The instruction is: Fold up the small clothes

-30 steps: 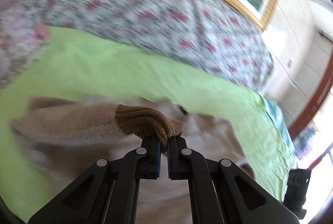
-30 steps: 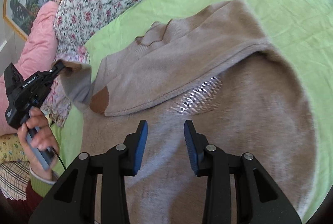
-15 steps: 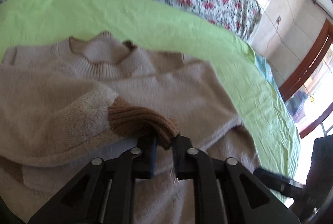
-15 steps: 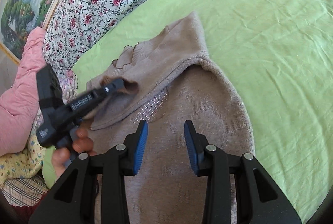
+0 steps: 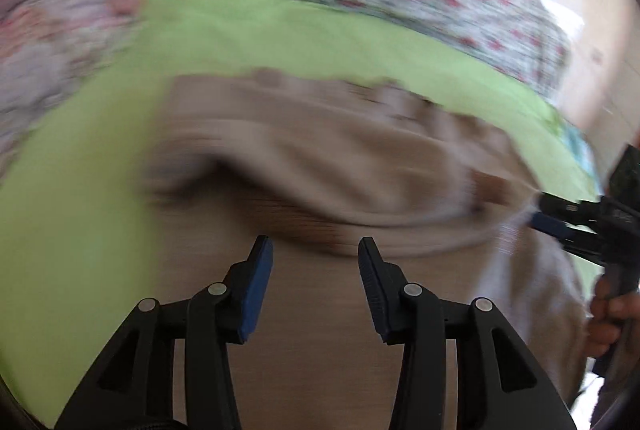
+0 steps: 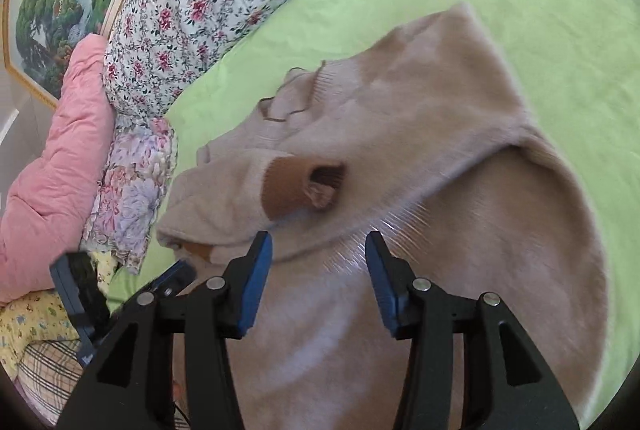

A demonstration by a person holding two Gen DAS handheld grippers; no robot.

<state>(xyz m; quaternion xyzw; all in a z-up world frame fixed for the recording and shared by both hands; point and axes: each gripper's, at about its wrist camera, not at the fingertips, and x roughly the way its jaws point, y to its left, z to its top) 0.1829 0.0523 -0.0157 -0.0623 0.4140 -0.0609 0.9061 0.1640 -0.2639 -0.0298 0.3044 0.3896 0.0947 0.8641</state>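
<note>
Beige knitted sweater (image 6: 460, 230) lying on the green bed sheet (image 6: 540, 10), brown-cuffed sleeve (image 6: 288, 190) folded across its chest. Left claw (image 5: 316, 250) and right claw (image 6: 319, 246), jaws just widened, hover above it, both empty.
</note>
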